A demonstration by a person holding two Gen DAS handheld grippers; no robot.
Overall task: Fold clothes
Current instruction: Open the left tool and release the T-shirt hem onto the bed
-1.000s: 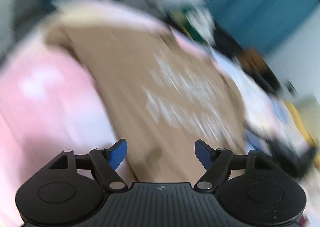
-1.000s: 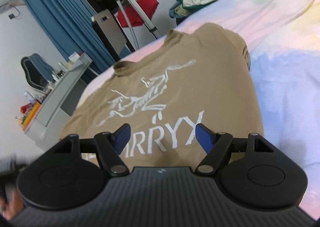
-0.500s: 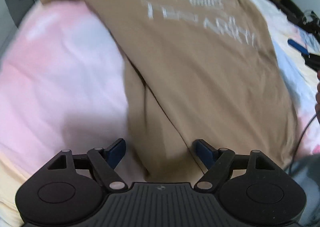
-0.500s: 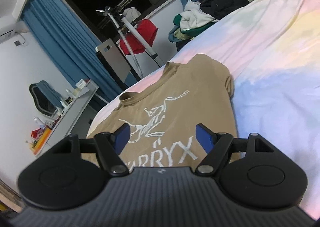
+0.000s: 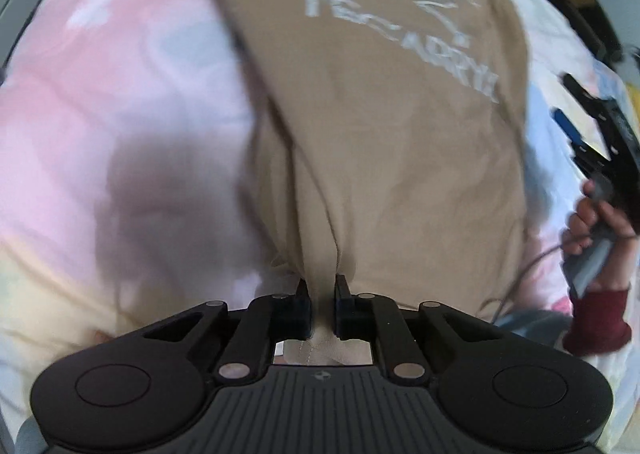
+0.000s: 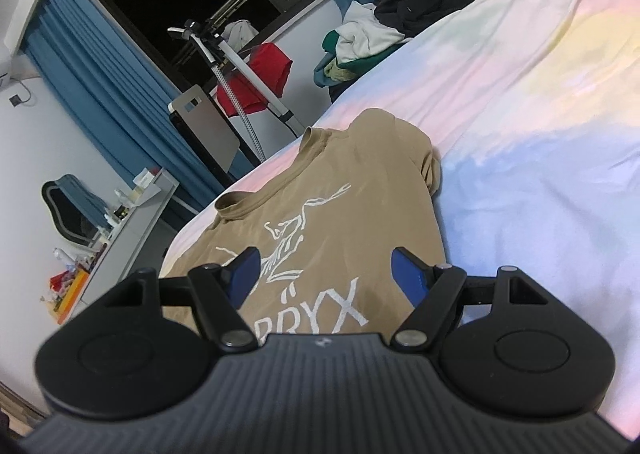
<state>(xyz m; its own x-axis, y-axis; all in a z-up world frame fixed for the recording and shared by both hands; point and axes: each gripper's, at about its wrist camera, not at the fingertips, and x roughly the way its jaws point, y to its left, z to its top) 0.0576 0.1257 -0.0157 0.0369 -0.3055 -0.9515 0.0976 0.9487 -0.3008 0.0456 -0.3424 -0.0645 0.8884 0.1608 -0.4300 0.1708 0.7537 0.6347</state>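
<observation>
Jaws of our left gripper (image 5: 322,296), wide a moment ago, are closing on the shirt (image 5: 380,141) hem at bottom centre; right gripper (image 6: 324,274) gapes empty, so we can start the fold.

Left view is motion-blurred; the shirt (image 5: 400,157) print is unreadable. Right view: shirt hem hidden at 6 o'clock; desk (image 6: 132,230) clutter indistinct.

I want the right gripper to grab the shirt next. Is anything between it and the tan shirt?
Nothing visible does. The right gripper hangs open over the tan printed T-shirt on the pastel bedsheet, with only air between.
</observation>
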